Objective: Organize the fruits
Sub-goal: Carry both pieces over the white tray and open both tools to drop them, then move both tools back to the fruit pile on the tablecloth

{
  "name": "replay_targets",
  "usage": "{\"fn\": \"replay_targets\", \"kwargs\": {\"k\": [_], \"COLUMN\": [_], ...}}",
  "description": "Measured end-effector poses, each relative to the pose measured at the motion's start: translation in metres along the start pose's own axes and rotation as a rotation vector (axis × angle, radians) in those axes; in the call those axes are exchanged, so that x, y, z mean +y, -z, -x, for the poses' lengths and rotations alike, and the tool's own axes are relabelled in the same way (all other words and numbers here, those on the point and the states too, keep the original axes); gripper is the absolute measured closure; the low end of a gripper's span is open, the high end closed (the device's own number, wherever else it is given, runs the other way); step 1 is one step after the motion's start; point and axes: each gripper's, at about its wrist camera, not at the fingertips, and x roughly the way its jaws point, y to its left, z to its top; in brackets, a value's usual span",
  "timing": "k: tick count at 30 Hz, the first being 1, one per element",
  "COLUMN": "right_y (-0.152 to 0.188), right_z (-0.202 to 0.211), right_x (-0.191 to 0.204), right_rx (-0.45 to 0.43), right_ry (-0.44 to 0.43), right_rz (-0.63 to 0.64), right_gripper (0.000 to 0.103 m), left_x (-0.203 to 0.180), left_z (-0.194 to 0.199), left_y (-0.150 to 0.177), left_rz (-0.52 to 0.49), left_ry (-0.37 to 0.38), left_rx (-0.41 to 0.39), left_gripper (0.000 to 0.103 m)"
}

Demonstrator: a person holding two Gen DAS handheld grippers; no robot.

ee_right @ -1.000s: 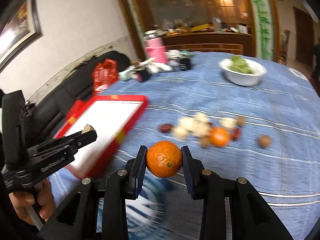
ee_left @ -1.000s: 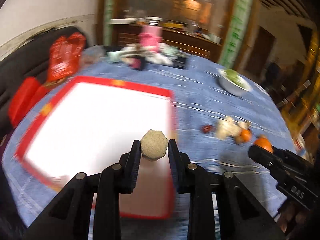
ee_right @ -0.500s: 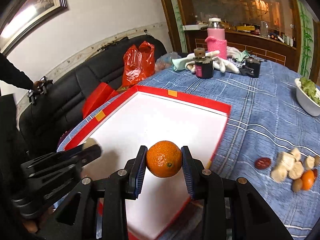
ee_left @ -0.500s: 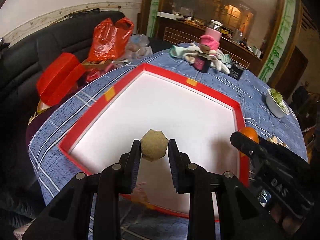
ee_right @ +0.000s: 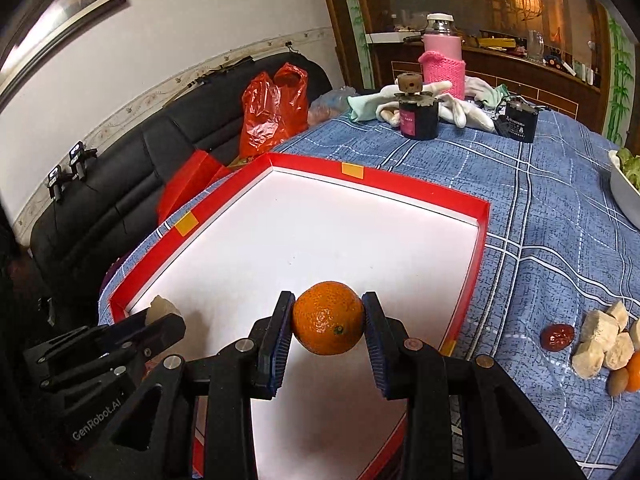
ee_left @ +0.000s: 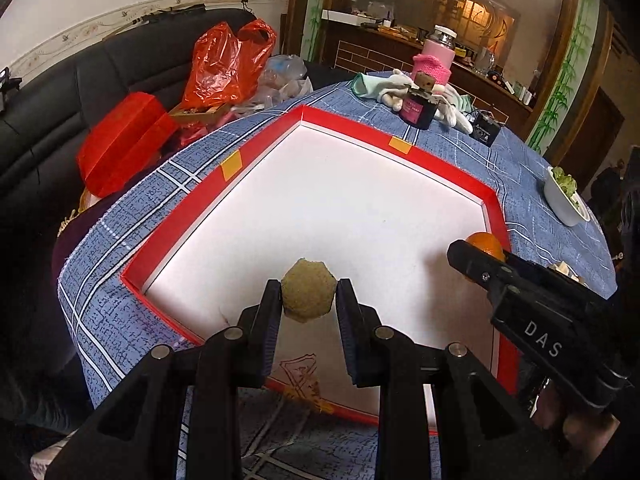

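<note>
The left claw (ee_left: 308, 300) is clamped on a rough, tan, faceted fruit (ee_left: 308, 295), gripped between its 2 black fingers. This fruit is held above the near-left part of a shallow red-rimmed tray (ee_left: 248, 160) with a white floor. The tray floor is bare beneath it.

The right claw (ee_right: 327, 326) is clamped on an orange (ee_right: 327, 323), its stem end facing the camera, with a blue-edged pad pressed to each side. The orange hangs above the near part of the same tray (ee_right: 478, 216). In the left wrist view the right claw (ee_left: 472, 254) enters from the right, over the tray's right rim, with the orange (ee_left: 486, 242) showing at its tip. In the right wrist view the left claw (ee_right: 160, 314) enters from the left, over the tray's near-left corner, with a pale piece of its fruit (ee_right: 160, 307) showing.

The tray lies on a bench covered by a blue checked cloth (ee_right: 540, 208), toward the bench's left edge. On the cloth to the right of the tray, near the bench's near edge, sits a cluster of loose fruit: a dark red date (ee_right: 557, 336), several pale chunks (ee_right: 600, 340), a small brown fruit (ee_right: 618, 380), and part of another orange one (ee_right: 634, 372).

Toward the far edge stand a dark jar (ee_right: 418, 116), a pink bottle (ee_right: 442, 60), white gloves (ee_right: 464, 114) and a small black box (ee_right: 520, 122). A white bowl (ee_left: 562, 200) of greens sits at the right edge. Beyond the left edge is a black sofa (ee_right: 120, 172) holding a red plastic bag (ee_right: 276, 112).
</note>
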Motion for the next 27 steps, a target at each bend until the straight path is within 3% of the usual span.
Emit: {"fn": "replay_targets", "kwargs": {"k": [7,8,10,11,13,17,22,27], "right_y": [0.001,0.001,0.001,0.001,0.002,0.001,0.009,0.049], "right_z": [-0.008,-0.008,-0.008,-0.008,-0.007,0.017,0.079,0.113], "right_x": [0.000,0.000,-0.001,-0.001,-0.001,-0.001,-0.029,-0.094], "right_rx": [0.034,0.034,0.038,0.040,0.046,-0.020,-0.160,-0.191], "right_ry": [0.005,0.004,0.002,-0.004,-0.011,-0.024,0.005,0.107], "right_rz": [0.006,0.005,-0.003,-0.006,-0.003,-0.003,-0.032,-0.152], "right_gripper": [0.067,0.066,0.063,0.054,0.046,0.046,0.040,0.039], "left_x": [-0.005,-0.006,-0.007,-0.008,-0.010,-0.009,-0.030,-0.096], "left_z": [-0.002,-0.003,-0.006,-0.006,-0.001,0.014,0.039,0.043], "left_y": [0.003,0.004,0.005,0.006,0.006,0.003,-0.004,-0.003], "left_rz": [-0.012,-0.017,-0.025,-0.034,-0.042,-0.010,0.021,-0.149], "left_ry": [-0.044,-0.051,-0.064,-0.061,-0.080,-0.070,0.015,0.154], "left_rx": [0.024,0.031,0.061,0.062,0.049,0.009,-0.107,-0.163], "left_gripper": [0.076,0.073,0.041,0.039,0.039,0.039,0.037,0.034]}}
